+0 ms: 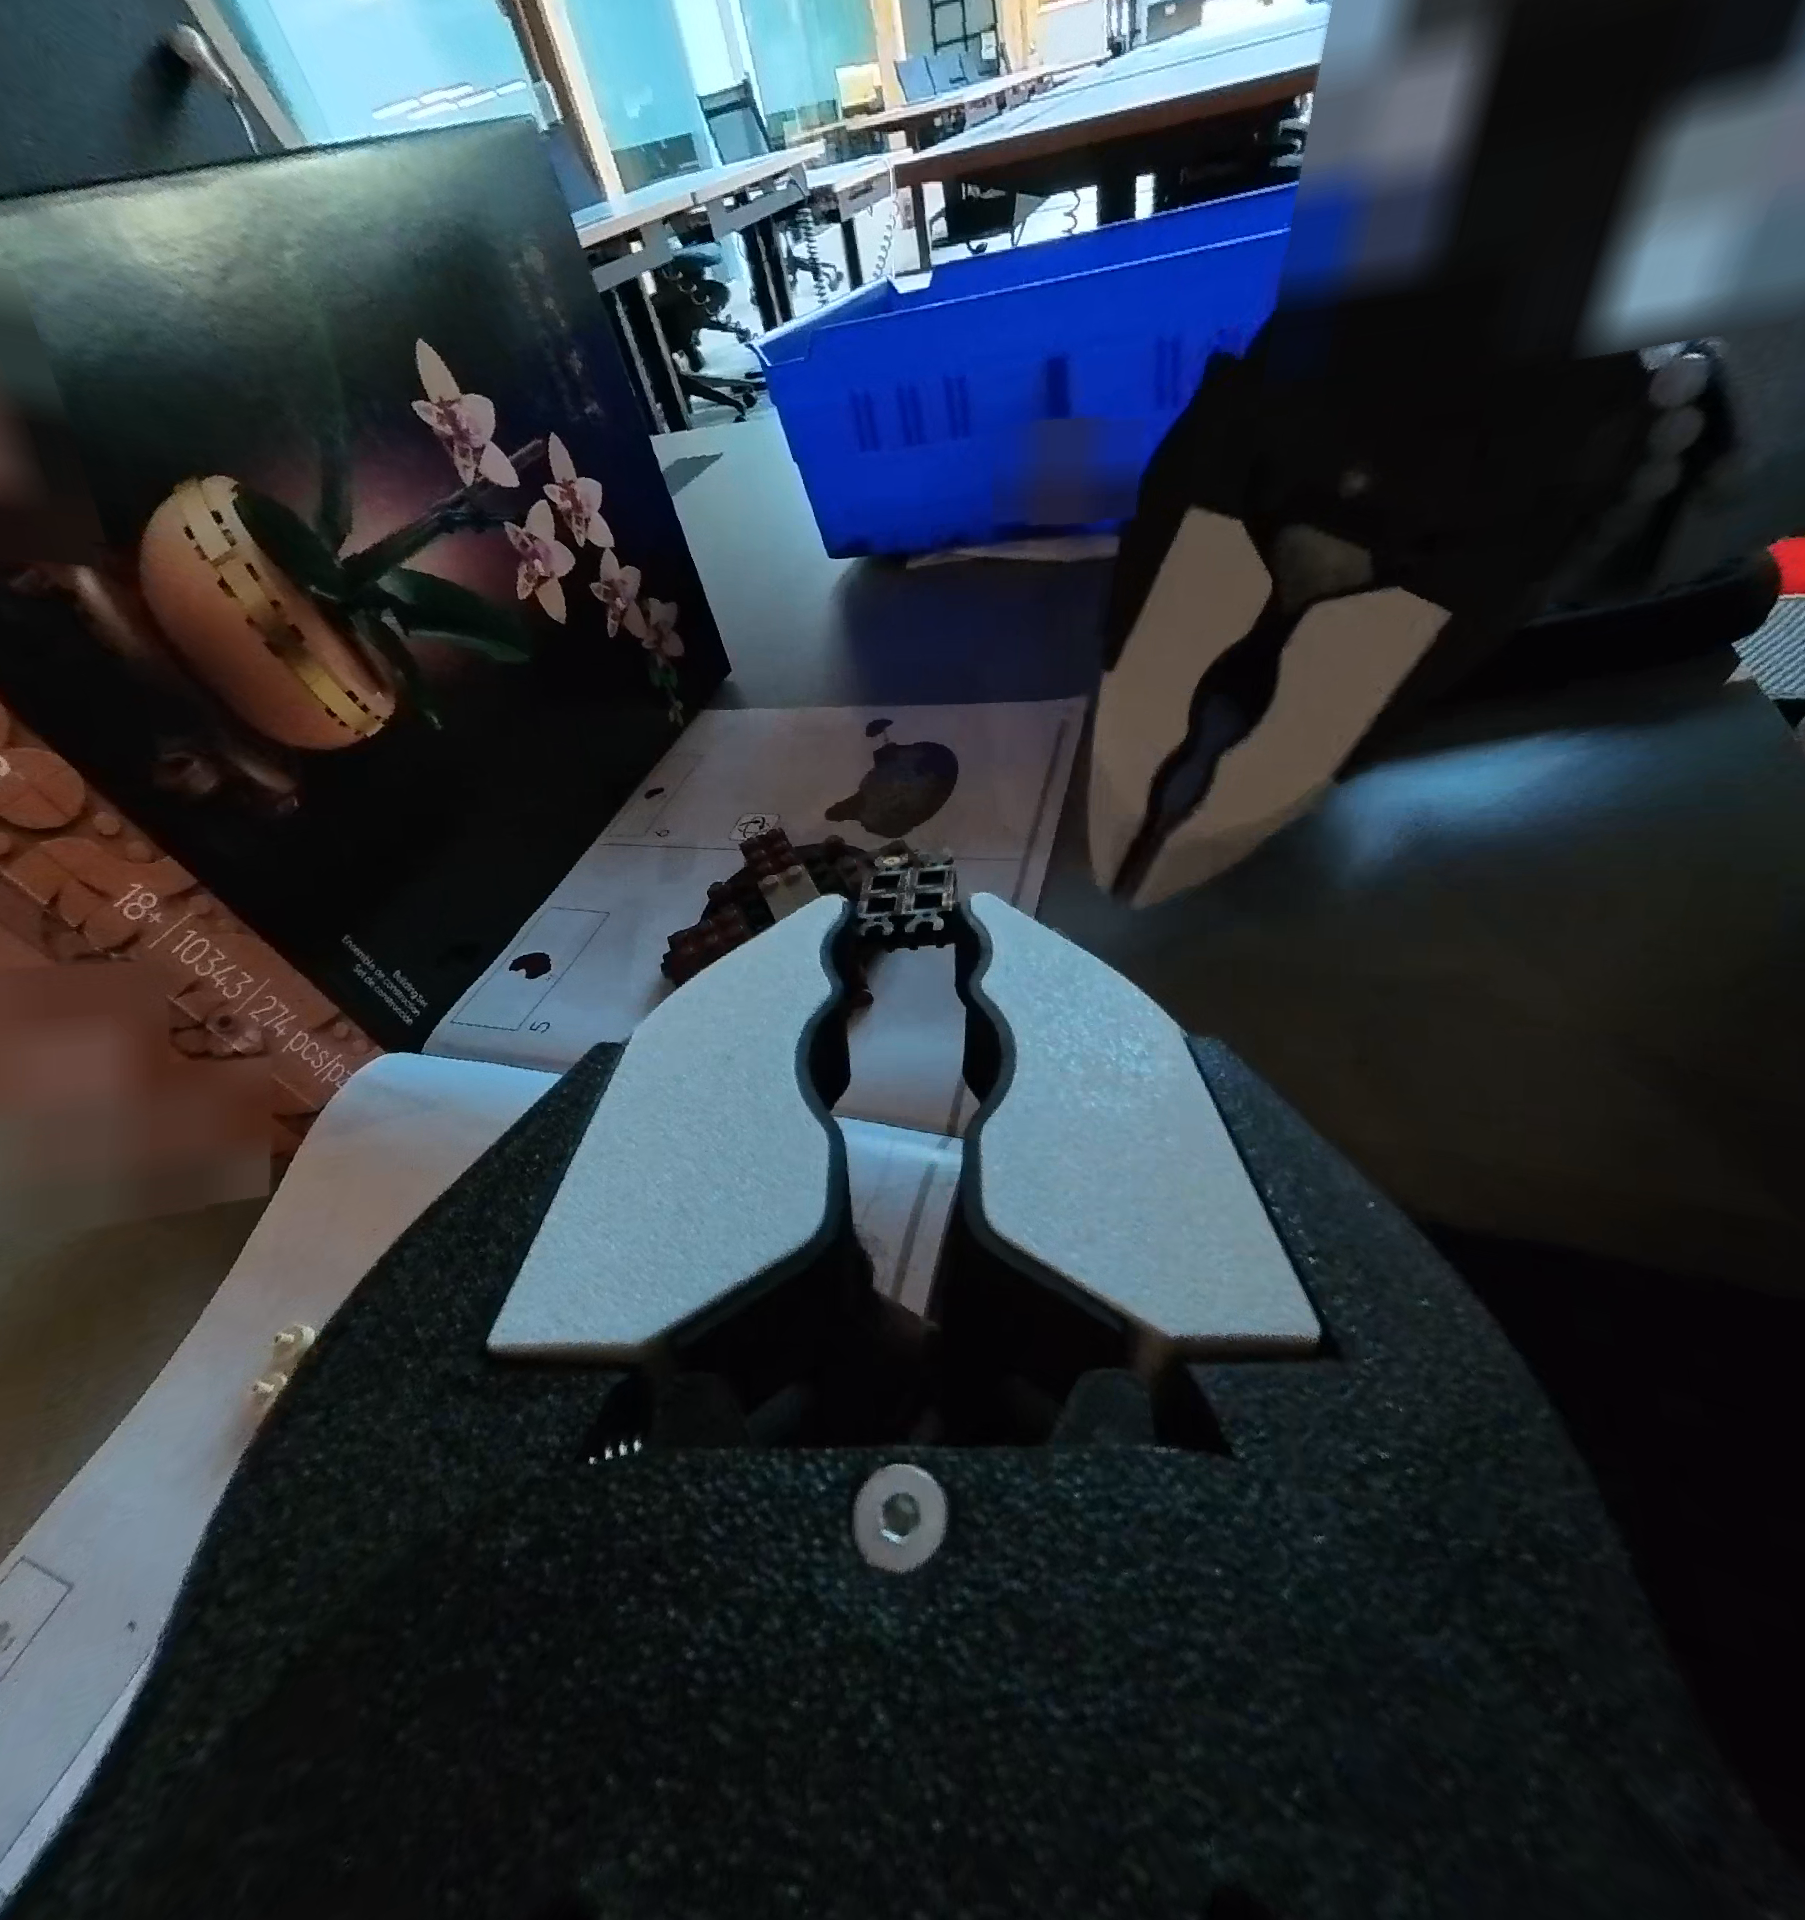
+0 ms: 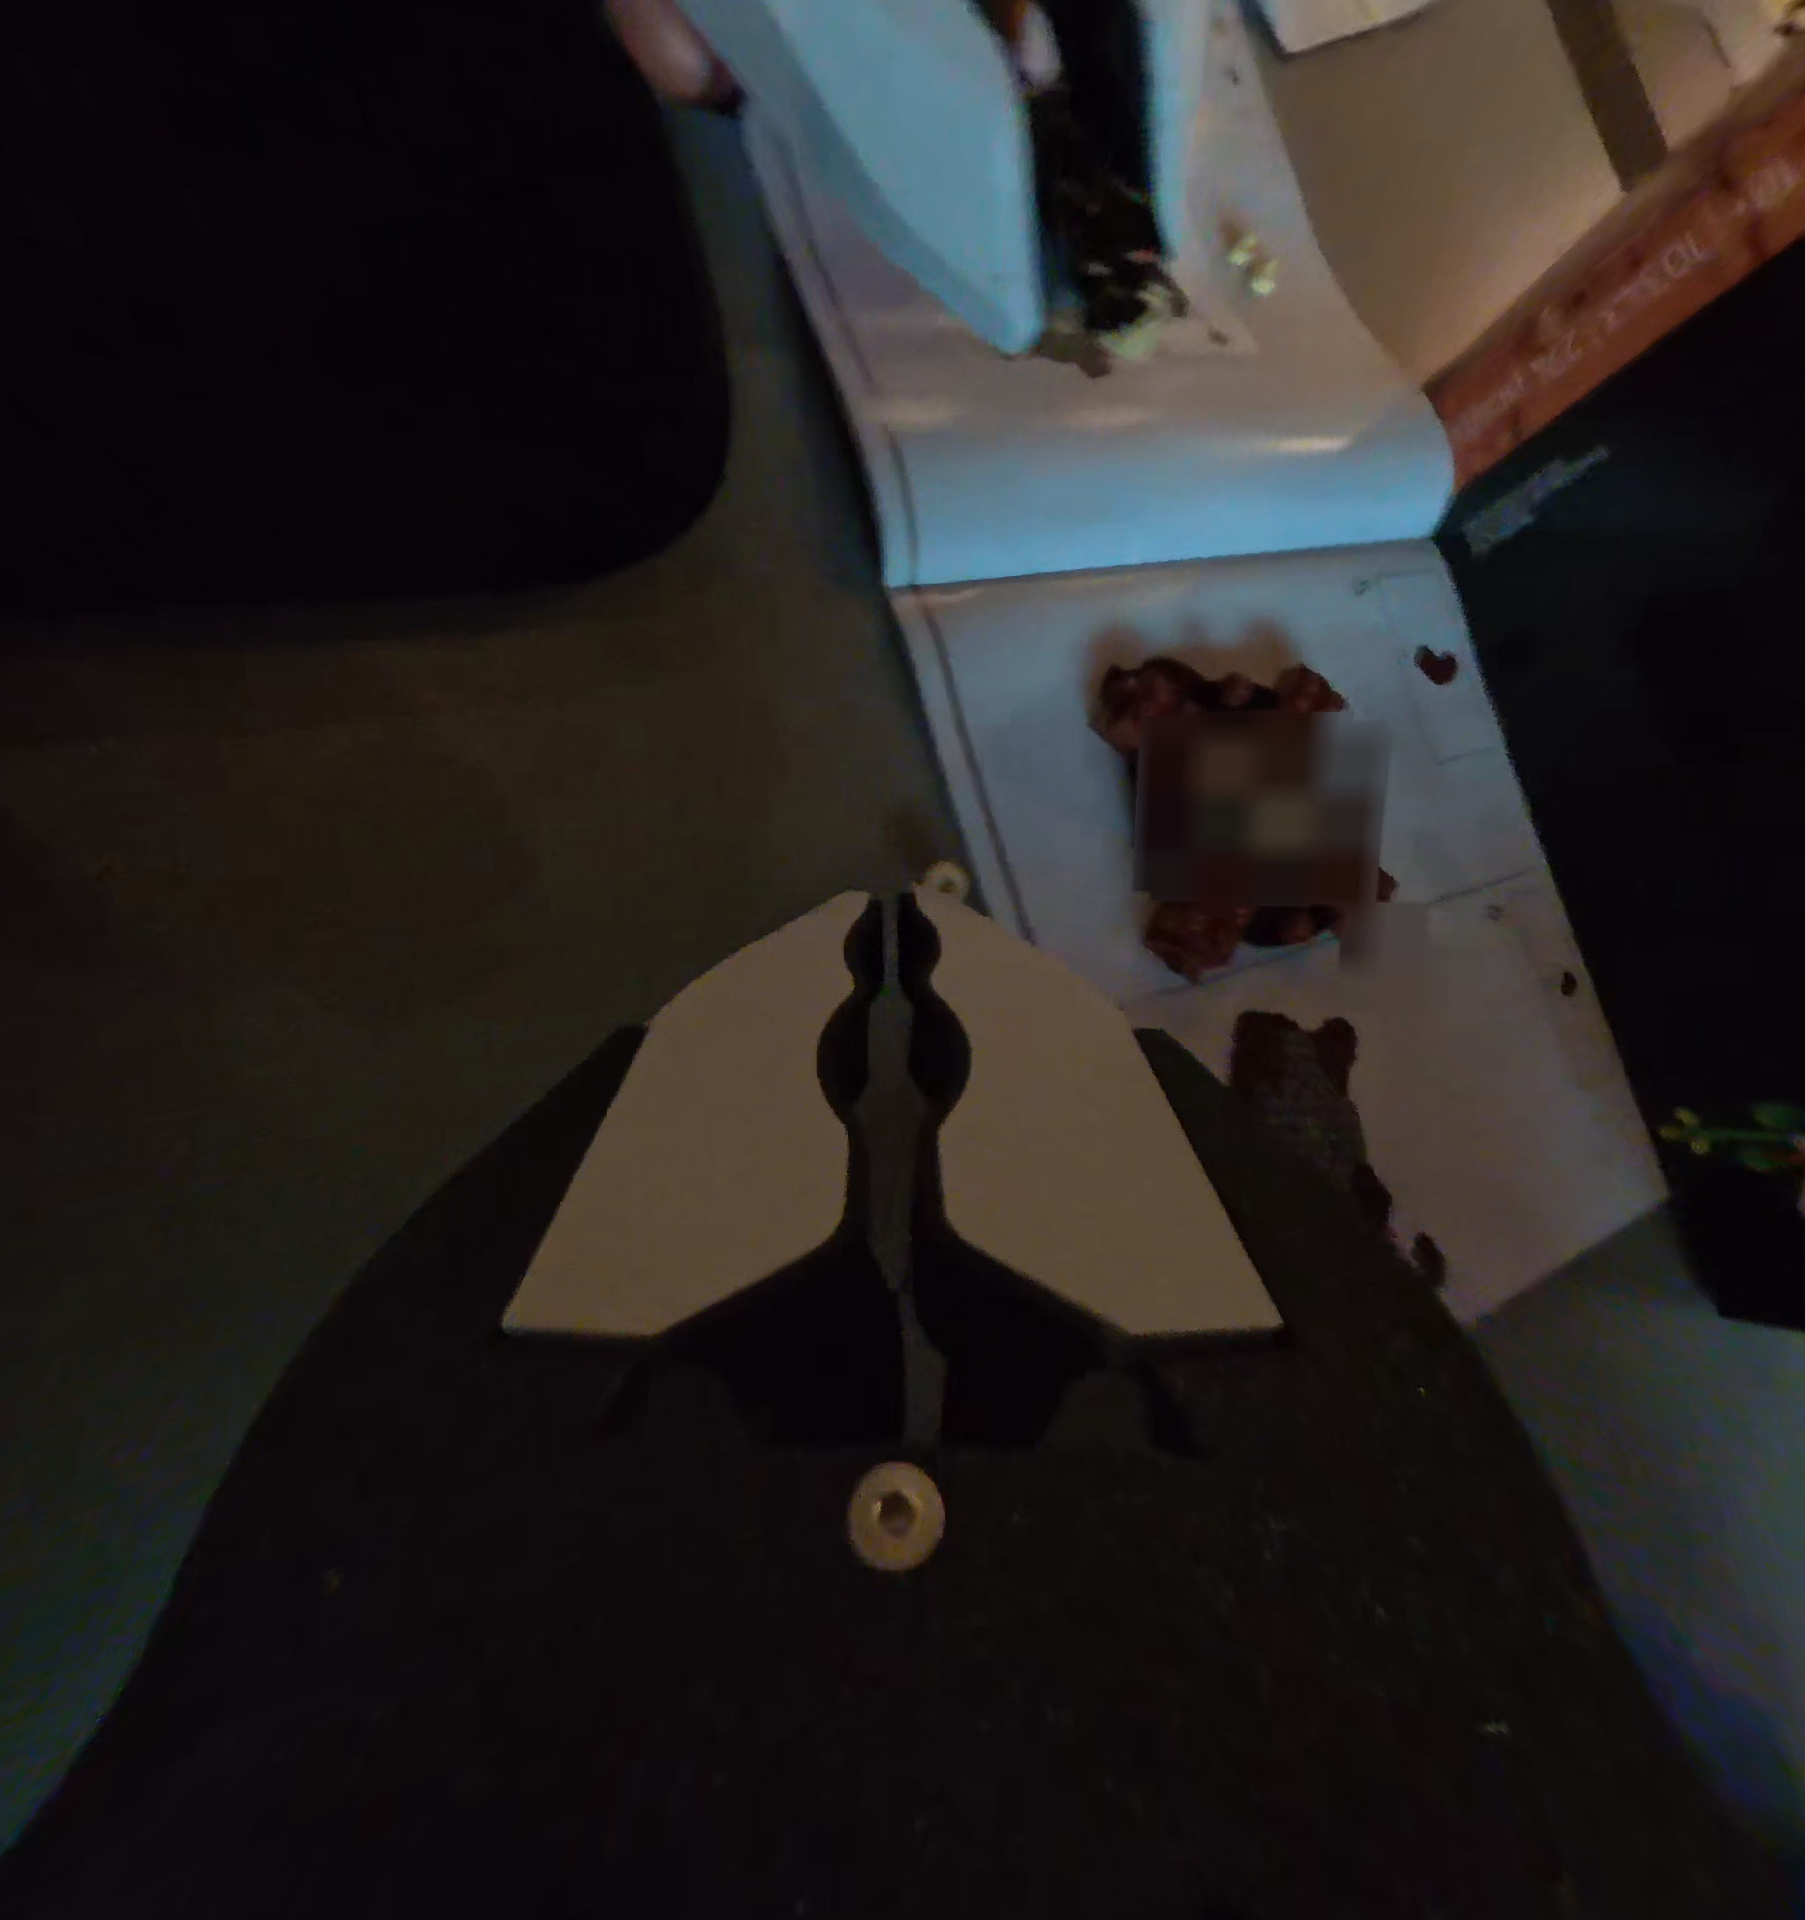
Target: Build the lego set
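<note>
The left gripper clamps a black brick piece at its fingertips (above the booklet); the right gripper's jaws are together, bare.

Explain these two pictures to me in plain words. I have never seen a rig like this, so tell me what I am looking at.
No robot here: a person holds a two-finger gripper in each hand, and each gripper carries a camera looking along its own fingers.

The left camera shows the left gripper clamped on a small black brick assembly, above an open white instruction booklet where dark brown studded bricks lie. Beside it stand a black box picturing orchids and a blue plastic bin.

The right camera shows the right gripper, shut with nothing visible between its fingers, over the dark tabletop near a tiny pale ring-shaped piece.
</note>
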{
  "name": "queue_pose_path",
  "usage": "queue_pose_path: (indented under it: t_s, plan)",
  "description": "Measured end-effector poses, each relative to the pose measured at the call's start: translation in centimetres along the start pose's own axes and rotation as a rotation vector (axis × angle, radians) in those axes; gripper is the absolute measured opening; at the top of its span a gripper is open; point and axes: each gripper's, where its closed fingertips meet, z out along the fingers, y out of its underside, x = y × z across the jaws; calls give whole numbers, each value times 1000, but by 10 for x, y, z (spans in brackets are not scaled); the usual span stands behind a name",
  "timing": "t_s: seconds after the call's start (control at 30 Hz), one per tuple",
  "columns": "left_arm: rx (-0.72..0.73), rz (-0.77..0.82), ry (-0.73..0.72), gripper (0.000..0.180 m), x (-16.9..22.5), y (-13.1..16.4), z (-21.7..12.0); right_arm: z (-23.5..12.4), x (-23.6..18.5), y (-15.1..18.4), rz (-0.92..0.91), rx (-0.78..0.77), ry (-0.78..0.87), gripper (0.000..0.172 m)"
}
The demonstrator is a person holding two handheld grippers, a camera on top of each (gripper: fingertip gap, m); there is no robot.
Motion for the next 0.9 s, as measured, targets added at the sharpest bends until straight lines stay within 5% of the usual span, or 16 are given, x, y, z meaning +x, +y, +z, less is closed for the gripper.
queue_pose_path:
  t_s: [0.17,0.4,0.57,0.9]
  plan:
    - [2,-5,3,17,0,1,0,8,8,-4,70,9,14,8]
    - [1,2,6,17,0,1,0,5,14,-6,111,-74,-269,14]
    - [3,-6,-6,17,-2,2,0,8,11,-11,133,-62,-103,0]
    - [14,-21,-21,17,-5,2,-1,14,13,6,309,-67,200,13]
